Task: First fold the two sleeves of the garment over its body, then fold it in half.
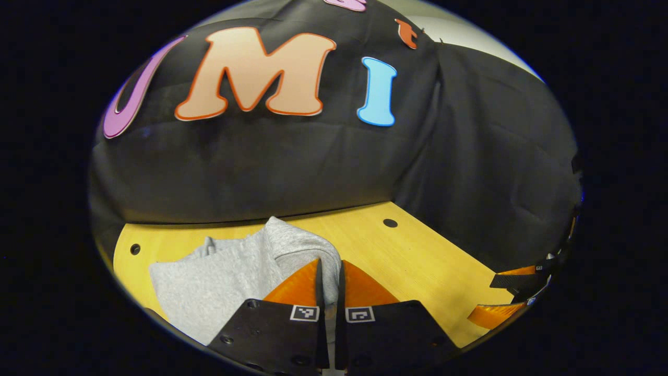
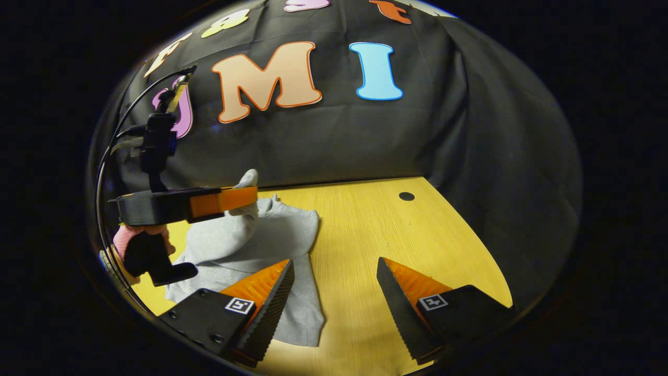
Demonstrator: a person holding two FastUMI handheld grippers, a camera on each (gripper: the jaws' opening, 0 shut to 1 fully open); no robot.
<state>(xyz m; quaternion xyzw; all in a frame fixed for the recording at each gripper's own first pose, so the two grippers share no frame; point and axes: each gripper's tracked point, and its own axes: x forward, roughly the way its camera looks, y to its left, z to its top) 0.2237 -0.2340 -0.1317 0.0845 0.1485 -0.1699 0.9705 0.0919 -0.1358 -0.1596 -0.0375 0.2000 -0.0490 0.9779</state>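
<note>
Left gripper view shows the left gripper (image 1: 329, 284) pinched tight on a lifted fold of the soft grey knit garment (image 1: 229, 282), which lies on the yellow wooden table (image 1: 407, 256). This looks like a fold in progress; I cannot tell whether sleeve or halving. Next, the fold needs carrying across and laying flat. Right gripper (image 2: 334, 297) gapes wide, holding nothing, hovering over the garment's near edge.

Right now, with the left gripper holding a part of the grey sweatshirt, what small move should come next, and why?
Probably carry the left gripper across over the body of the grey fleece sweatshirt and lower it there. Its orange fingers are shut on a lifted fold of cloth, raised above the yellow wooden table, not yet laid down. The right gripper waits open.
</note>
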